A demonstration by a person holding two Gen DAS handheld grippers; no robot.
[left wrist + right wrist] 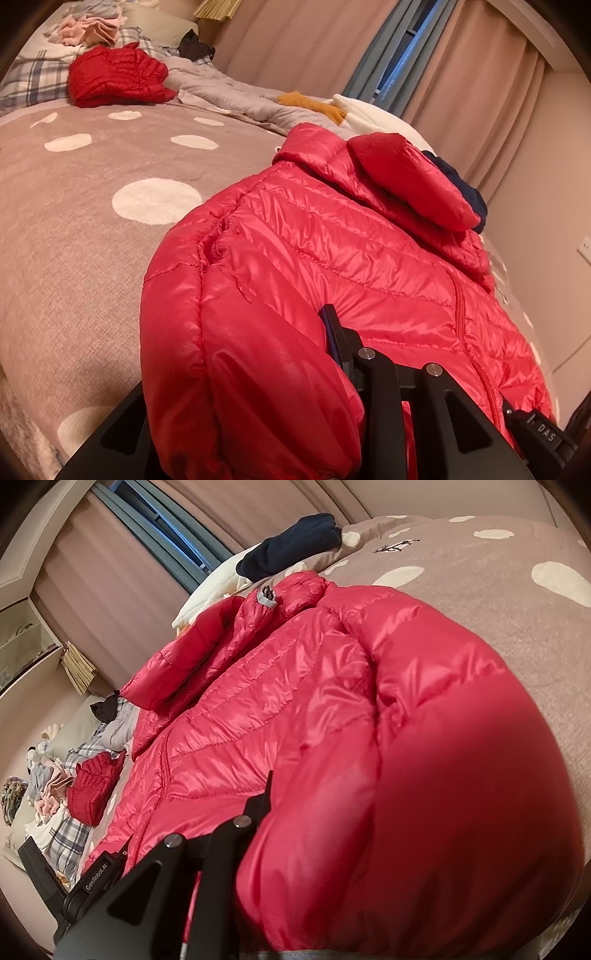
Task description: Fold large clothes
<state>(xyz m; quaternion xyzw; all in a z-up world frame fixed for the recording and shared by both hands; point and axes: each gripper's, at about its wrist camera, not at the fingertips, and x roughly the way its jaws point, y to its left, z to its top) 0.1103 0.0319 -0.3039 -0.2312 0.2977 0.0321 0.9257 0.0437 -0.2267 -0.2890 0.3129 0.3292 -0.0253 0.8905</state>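
Two grippers held one sleeve each: left gripper and right gripper clamped fabric, while the red jacket stretched lengthwise ahead toward its collar on the bed.

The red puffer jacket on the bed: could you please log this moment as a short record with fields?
garment: red puffer jacket, front up, zip closed, spread on the polka-dot blanket
left gripper: closed on a jacket sleeve folded over the front
right gripper: shut on the other sleeve
collar: far end, toward the curtains
other items: folded red jacket near the pillows; navy garment beyond the collar
fold status: sleeves gathered inward, body not yet folded
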